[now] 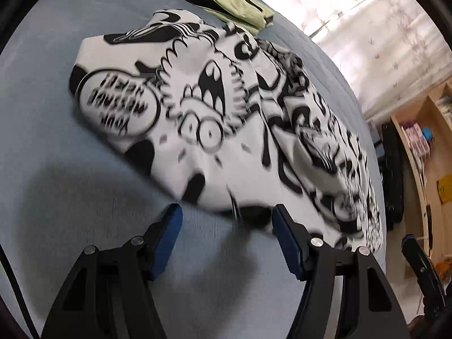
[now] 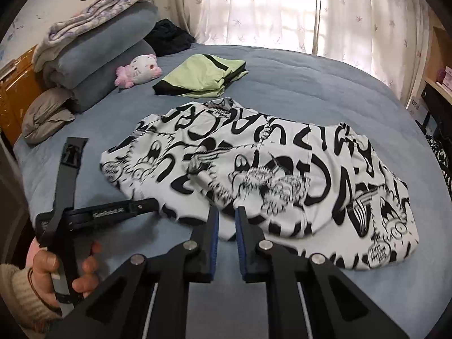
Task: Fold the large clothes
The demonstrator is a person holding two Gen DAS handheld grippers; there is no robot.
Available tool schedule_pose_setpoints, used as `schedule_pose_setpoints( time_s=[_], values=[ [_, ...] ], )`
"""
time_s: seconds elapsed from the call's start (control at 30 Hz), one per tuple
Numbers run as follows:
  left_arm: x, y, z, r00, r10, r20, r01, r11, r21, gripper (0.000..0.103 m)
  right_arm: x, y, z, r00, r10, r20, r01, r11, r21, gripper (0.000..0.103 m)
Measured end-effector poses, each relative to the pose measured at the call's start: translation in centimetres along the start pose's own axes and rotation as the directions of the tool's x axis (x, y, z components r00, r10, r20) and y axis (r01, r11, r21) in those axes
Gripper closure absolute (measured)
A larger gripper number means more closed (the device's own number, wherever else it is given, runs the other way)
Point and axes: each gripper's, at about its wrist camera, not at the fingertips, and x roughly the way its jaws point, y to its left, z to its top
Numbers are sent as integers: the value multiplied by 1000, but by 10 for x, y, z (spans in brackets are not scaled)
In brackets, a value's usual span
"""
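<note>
Where shirt (image 2: 254, 175) lies, right gripper (image 2: 227, 214) touching hem

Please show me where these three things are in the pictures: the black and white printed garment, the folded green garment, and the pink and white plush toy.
Black and white printed garment (image 2: 282, 169), right wrist view, on its middle panel.
Folded green garment (image 2: 203, 75), right wrist view, on its top green layer.
Pink and white plush toy (image 2: 141, 69), right wrist view, on its white face.

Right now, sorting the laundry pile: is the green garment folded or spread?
Folded: the green garment lies in a compact stack of layers on the bed.
</note>
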Motion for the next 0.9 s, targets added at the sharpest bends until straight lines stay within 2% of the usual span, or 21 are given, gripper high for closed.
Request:
schedule_pose_setpoints(
  time_s=[0.13,0.47,0.7,0.9],
  values=[
    [13,6,21,1000,-21,14,22,998,-50,39,23,-8,19,1000,-7,9,7,1000,28,92],
    [26,7,54,999,-20,49,23,997,-69,39,59,-17,55,1000,-13,25,11,998,67,92],
    [24,6,64,994,2,106,4,998,-55,39,89,-42,54,999,-47,1,46,989,138,92],
    [15,14,67,986,12,169,1,997,-76,40,118,-62,36,998,-15,-68,29,979,203,92]
  ],
)
